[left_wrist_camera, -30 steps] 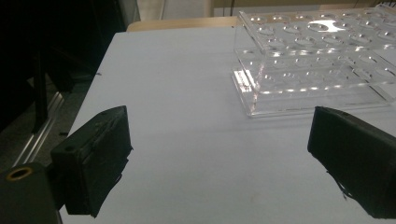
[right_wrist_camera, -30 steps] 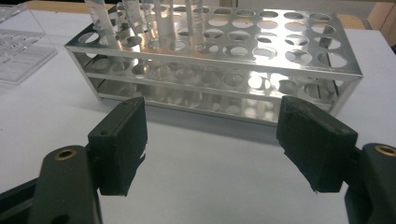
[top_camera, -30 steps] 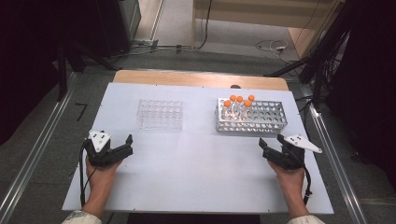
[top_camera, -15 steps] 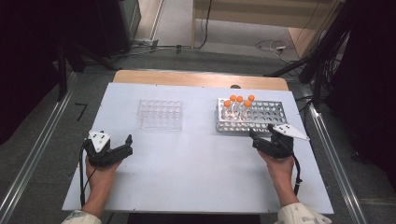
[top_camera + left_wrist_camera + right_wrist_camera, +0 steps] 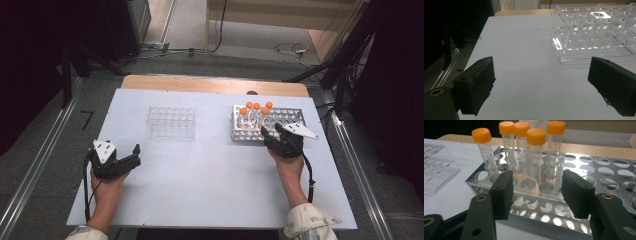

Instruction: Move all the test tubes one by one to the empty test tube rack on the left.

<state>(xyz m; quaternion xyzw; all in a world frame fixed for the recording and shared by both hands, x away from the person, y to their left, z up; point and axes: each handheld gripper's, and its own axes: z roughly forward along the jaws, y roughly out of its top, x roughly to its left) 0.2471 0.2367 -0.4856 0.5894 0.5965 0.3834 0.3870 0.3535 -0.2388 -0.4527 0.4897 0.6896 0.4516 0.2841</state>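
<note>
A metal tube rack stands at the table's right, with several orange-capped clear tubes upright in its left end. My right gripper is at the rack's front left corner. In the right gripper view its jaws have just been closing and stand half open, with nothing between them. The tubes rise just beyond the rack's front edge. An empty clear plastic rack sits left of centre. My left gripper rests open near the front left, short of the clear rack.
The white table has a wooden strip along its far edge. Metal rails run along both sides. Cables lie on the floor behind. The clear rack sits to the left of the metal one.
My right gripper has moved left and forward to the metal rack's front left corner, and its jaws have narrowed. The left hand has stayed in place.
</note>
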